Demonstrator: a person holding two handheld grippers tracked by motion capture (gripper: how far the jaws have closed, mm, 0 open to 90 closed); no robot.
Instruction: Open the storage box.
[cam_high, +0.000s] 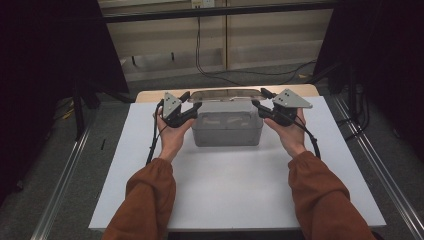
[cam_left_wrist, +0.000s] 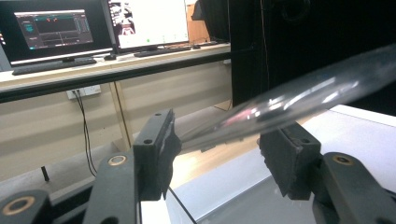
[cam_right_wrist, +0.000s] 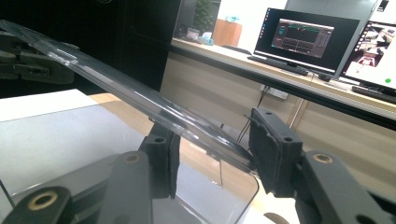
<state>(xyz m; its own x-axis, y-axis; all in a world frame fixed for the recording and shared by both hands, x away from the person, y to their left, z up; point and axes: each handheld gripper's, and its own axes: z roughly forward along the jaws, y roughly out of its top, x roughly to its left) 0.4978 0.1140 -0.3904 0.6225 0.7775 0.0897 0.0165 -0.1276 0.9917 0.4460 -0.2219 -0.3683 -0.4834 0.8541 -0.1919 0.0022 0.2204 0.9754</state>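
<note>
- I have the clear lid gripped at both short ends, raised just above the open clear box near the far edge of the white table.
- My left gripper is clamped on the lid's left end; in the left gripper view the lid's edge runs between its jaws, both pads on it.
- My right gripper is clamped on the opposite end, so the load is shared and the lid cannot swing.
- Holding at the ends keeps the jaws clear of the box walls and leaves the opening free.
- I judge the lid is tilted slightly; whether it is going on or coming off I cannot tell.
</note>
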